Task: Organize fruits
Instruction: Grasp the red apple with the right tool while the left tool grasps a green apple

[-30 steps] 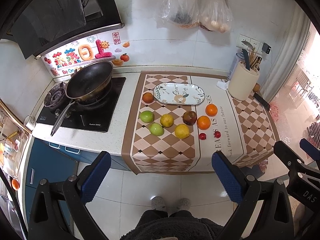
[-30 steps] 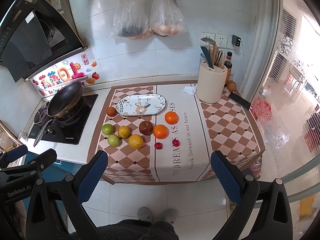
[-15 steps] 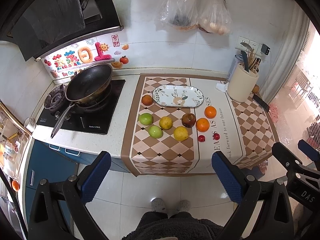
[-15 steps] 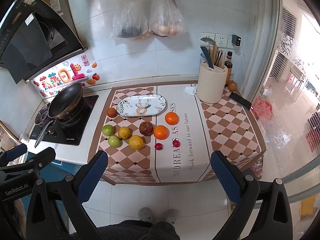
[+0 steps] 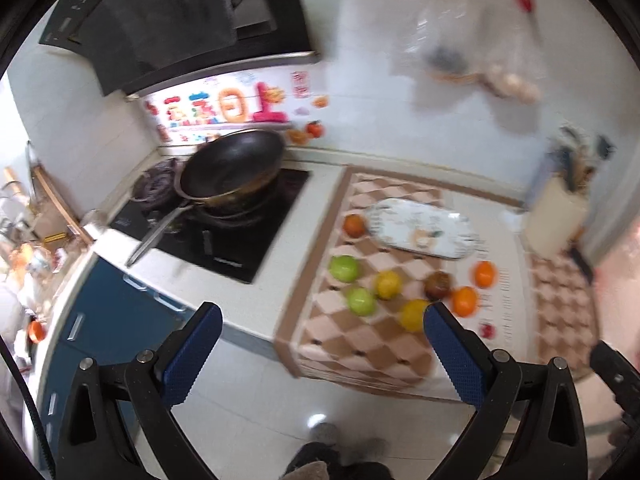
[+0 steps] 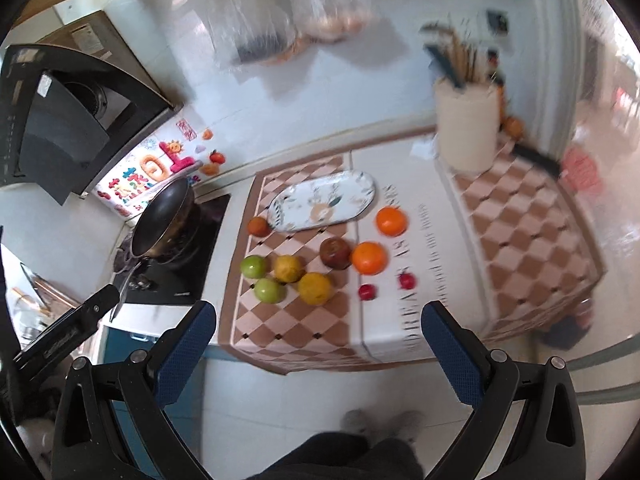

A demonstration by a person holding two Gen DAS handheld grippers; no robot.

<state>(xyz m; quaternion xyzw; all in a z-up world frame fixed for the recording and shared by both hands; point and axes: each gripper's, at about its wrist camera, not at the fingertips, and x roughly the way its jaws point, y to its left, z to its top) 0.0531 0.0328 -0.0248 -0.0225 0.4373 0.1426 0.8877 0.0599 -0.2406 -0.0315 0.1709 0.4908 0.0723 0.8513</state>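
Observation:
Several fruits lie loose on a checked cloth (image 6: 288,320): two green apples (image 6: 253,266), two yellow lemons (image 6: 316,288), a dark red apple (image 6: 335,253), two oranges (image 6: 369,257) and small red fruits (image 6: 367,292). Behind them sits an empty oval patterned plate (image 6: 323,201), with a brownish-orange fruit (image 6: 259,226) at its left end. My right gripper (image 6: 320,344) is open, in front of the counter edge and short of the fruits. My left gripper (image 5: 320,348) is open too, with the green apple (image 5: 361,301) and lemon (image 5: 414,314) near its right finger. Both views are blurred.
A black wok (image 5: 232,168) rests on the stove (image 5: 224,236) left of the cloth. A cream utensil holder (image 6: 467,128) stands at the back right. Plastic bags (image 6: 288,28) hang on the wall. A range hood (image 5: 172,20) overhangs the stove. Feet show on the tiled floor (image 6: 376,420).
Both grippers have moved forward toward the counter, so the fruits and plate look larger. The left view has swung left, the right view tilted. Both stay open.

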